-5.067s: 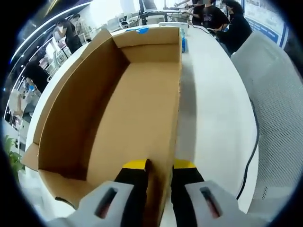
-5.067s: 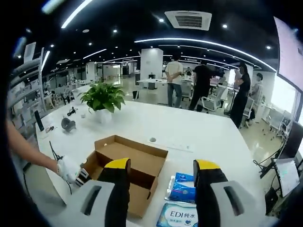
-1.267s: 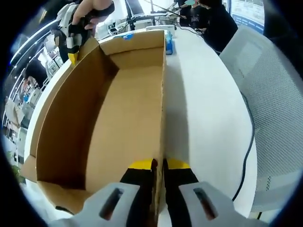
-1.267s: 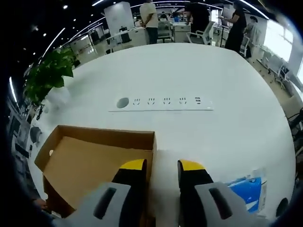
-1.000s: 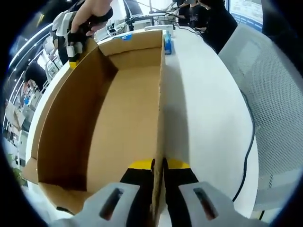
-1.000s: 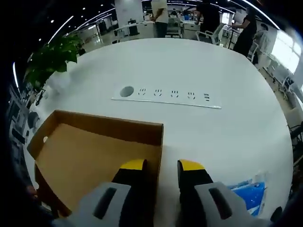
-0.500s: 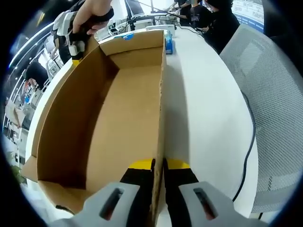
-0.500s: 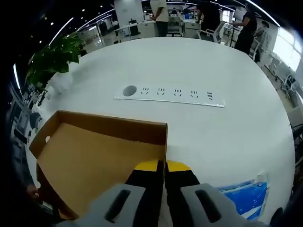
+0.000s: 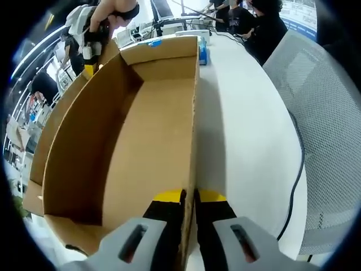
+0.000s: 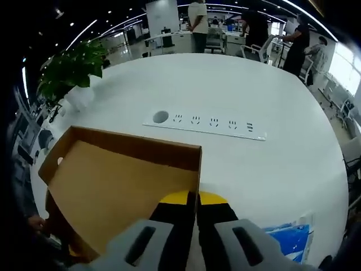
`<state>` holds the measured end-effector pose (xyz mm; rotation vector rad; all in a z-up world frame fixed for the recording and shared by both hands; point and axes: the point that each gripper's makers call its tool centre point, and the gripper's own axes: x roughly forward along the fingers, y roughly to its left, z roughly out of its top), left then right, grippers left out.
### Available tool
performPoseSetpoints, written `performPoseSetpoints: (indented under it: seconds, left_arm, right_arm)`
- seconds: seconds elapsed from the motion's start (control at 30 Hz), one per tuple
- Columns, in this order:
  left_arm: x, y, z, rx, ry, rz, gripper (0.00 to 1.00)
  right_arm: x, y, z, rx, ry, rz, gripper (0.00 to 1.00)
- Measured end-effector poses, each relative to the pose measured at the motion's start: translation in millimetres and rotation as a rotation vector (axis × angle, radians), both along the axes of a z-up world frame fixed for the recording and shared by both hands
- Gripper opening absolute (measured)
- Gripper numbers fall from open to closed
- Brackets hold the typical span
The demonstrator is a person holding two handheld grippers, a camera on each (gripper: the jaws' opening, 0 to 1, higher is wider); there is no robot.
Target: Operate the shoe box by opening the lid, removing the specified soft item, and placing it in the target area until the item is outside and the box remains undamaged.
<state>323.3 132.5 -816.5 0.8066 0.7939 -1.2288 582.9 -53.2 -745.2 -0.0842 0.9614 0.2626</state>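
Both grippers, left gripper & right gripper, clamp box walls.

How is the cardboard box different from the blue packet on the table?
The cardboard box is plain brown; the blue packet is blue and white. The box is far bigger than the packet. The box stands open, showing a bare inside, with the right gripper and the left gripper each shut on a wall; the packet lies flat, touched by no gripper. Both sit on the white table.
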Motion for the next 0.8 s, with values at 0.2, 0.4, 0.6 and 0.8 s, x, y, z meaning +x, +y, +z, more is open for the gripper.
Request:
performPoseSetpoints:
  seconds: [0.2, 0.4, 0.6, 0.8]
  left_arm:
    - [0.3, -1, -0.2, 0.002, 0.007, -0.010, 0.06]
    - [0.4, -2, 0.1, -0.001, 0.008, -0.010, 0.06]
    - [0.2, -2, -0.2, -0.004, 0.005, -0.017, 0.06]
    - [-0.2, -2, -0.5, -0.006, 0.001, -0.030, 0.06]
  right_arm:
    - [-7, -5, 10.8, -0.031, -0.047, 0.028, 0.00]
    - [-4, -10, 24.4, -0.008, -0.097, 0.021, 0.00]
    - [-6, -9, 34.3, 0.000, -0.131, -0.001, 0.00]
    - [-10, -8, 44.6, -0.001, -0.156, -0.016, 0.00]
